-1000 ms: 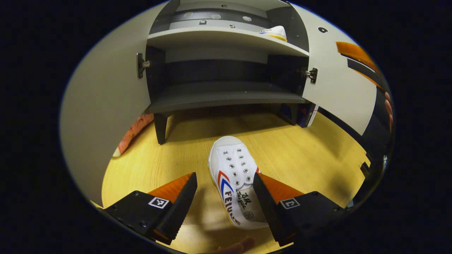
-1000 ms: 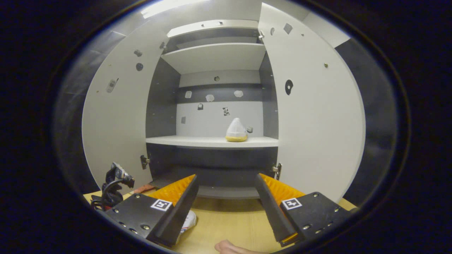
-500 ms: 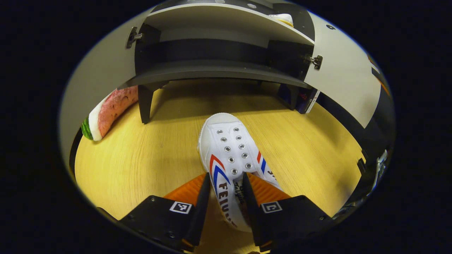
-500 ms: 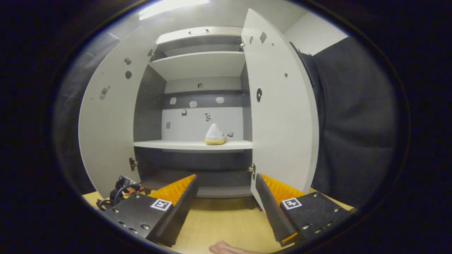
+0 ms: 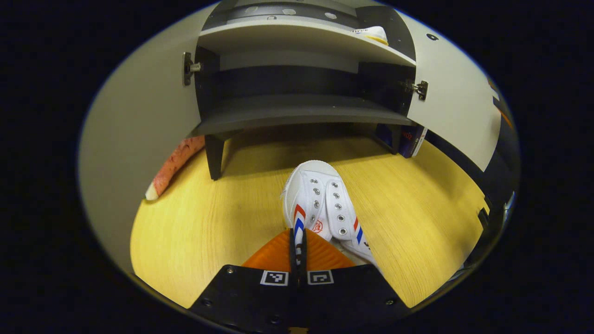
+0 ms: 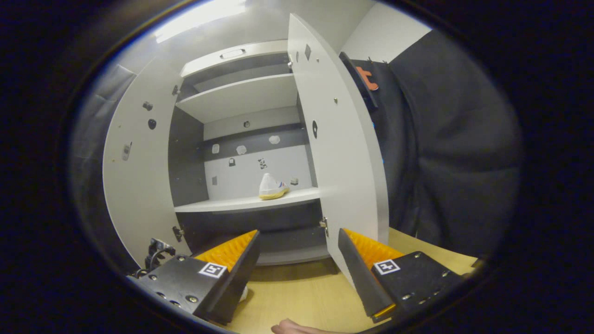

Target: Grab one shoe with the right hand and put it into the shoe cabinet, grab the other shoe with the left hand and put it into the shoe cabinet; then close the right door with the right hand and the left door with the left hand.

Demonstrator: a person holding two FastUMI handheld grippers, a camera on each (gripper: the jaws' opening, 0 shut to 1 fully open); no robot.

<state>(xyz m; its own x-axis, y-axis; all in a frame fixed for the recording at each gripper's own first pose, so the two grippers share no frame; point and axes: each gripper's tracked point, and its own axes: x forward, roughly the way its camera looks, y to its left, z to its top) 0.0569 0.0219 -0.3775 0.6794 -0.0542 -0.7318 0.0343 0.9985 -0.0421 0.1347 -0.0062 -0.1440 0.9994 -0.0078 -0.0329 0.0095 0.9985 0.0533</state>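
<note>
Left gripper view: the left gripper (image 5: 297,241) has its two fingers drawn nearly together, pinching the side wall of a white shoe (image 5: 325,208) with red and blue stripes. That shoe sits on the wooden floor (image 5: 195,232), toe pointing toward the shoe cabinet (image 5: 297,111). Beyond it, the cabinet stands on short dark legs with both doors swung wide. Its lowest shelf (image 5: 297,113) is dark and bare. On the pale shelf above, at the right end, lies the other shoe (image 5: 373,33), white with a yellowish sole. A reddish, slice-shaped object (image 5: 174,164) rests on the floor behind the left door (image 5: 134,139), by the cabinet's left leg. A dark box (image 5: 408,141) stands by the right leg, under the right door (image 5: 452,106).

Right gripper view: the right gripper (image 6: 297,260) is spread wide and holds nothing, hovering just above the floor (image 6: 301,292). Part of a hand (image 6: 292,328) shows at the bottom edge. A sliver of white (image 6: 243,293) peeks out beside the left-hand finger; what it is cannot be told. Farther off, the left gripper's body and cable (image 6: 155,250) sit low beside the left door (image 6: 139,176). The cabinet (image 6: 241,162) rises ahead, and the stowed shoe (image 6: 273,186) rests on the pale middle shelf (image 6: 246,203), toward its right. The right door (image 6: 343,153) stands open edge-on, with dark cloth (image 6: 455,153) hanging behind it.
</note>
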